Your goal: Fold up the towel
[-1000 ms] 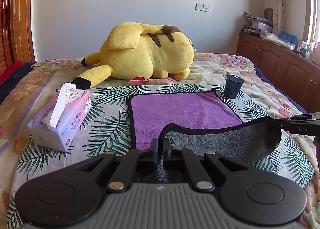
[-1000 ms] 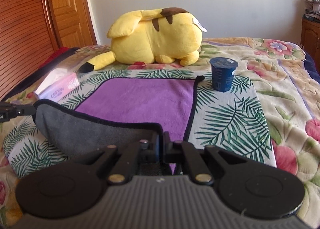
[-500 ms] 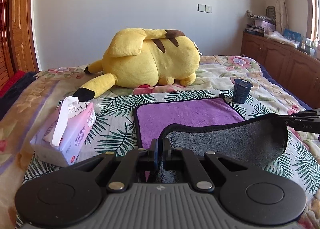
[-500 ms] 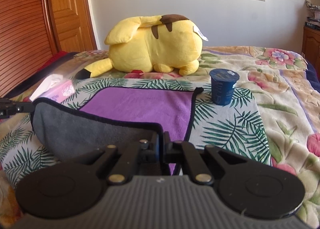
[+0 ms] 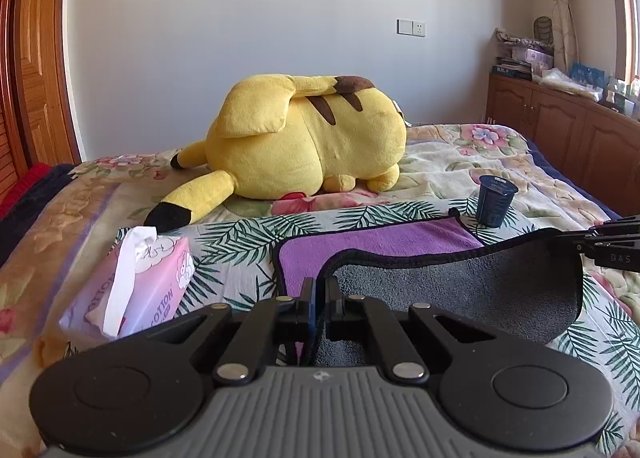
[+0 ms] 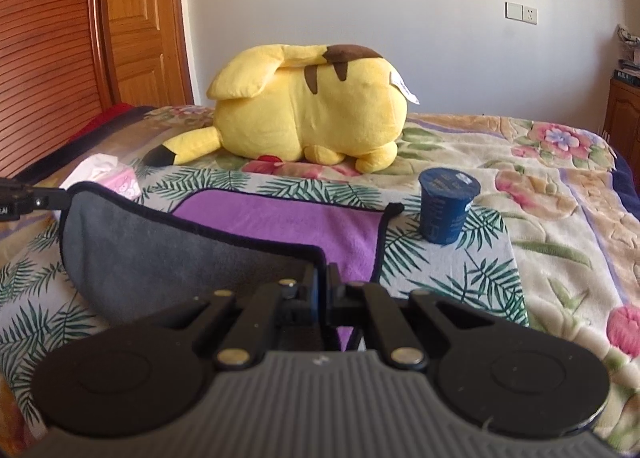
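A towel with a purple top (image 5: 380, 242) (image 6: 288, 218) and grey underside (image 5: 460, 290) (image 6: 168, 242), edged in black, lies on the bed. Its near edge is lifted and hangs between my two grippers, grey side facing me. My left gripper (image 5: 320, 286) is shut on the near left corner. My right gripper (image 6: 322, 274) is shut on the near right corner. Each gripper's fingers also show in the other view: right fingers (image 5: 608, 242), left fingers (image 6: 24, 198). The far half of the towel rests flat on the bedspread.
A big yellow plush toy (image 5: 304, 142) (image 6: 312, 114) lies just beyond the towel. A dark blue cup (image 5: 496, 200) (image 6: 448, 206) stands by the towel's far right corner. A pink tissue pack (image 5: 136, 286) (image 6: 116, 178) lies to the left. Wooden cabinets (image 5: 568, 138) line the right wall.
Both grippers have lifted and carried the towel's near edge forward toward the far edge. More grey underside hangs raised and less purple shows.
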`<state>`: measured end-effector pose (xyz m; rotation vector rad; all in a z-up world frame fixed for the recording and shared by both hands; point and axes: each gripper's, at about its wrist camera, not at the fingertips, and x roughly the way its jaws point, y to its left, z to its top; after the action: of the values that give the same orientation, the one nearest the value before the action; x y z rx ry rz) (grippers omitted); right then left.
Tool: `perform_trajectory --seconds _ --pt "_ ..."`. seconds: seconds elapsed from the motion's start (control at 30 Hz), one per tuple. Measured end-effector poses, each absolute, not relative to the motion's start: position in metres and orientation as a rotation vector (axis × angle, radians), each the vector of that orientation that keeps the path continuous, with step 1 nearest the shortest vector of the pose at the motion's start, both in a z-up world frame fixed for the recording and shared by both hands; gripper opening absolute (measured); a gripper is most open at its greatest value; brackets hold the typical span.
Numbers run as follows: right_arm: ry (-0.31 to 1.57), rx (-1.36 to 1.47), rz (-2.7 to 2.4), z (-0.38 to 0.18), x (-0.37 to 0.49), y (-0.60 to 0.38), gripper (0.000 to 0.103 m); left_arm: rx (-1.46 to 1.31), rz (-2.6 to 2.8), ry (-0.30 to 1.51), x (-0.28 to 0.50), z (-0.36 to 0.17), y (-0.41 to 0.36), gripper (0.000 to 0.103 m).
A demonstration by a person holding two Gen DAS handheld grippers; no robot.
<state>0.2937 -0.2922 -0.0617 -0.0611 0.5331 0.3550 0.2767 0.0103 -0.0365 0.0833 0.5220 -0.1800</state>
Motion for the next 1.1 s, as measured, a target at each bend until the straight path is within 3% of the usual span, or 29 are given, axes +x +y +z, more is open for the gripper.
perform_trajectory --seconds 1.1 --pt "0.362 -0.183 0.363 -0.035 0.373 -0.279 0.004 0.113 -0.159 0.453 0.371 -0.021 0.002 0.000"
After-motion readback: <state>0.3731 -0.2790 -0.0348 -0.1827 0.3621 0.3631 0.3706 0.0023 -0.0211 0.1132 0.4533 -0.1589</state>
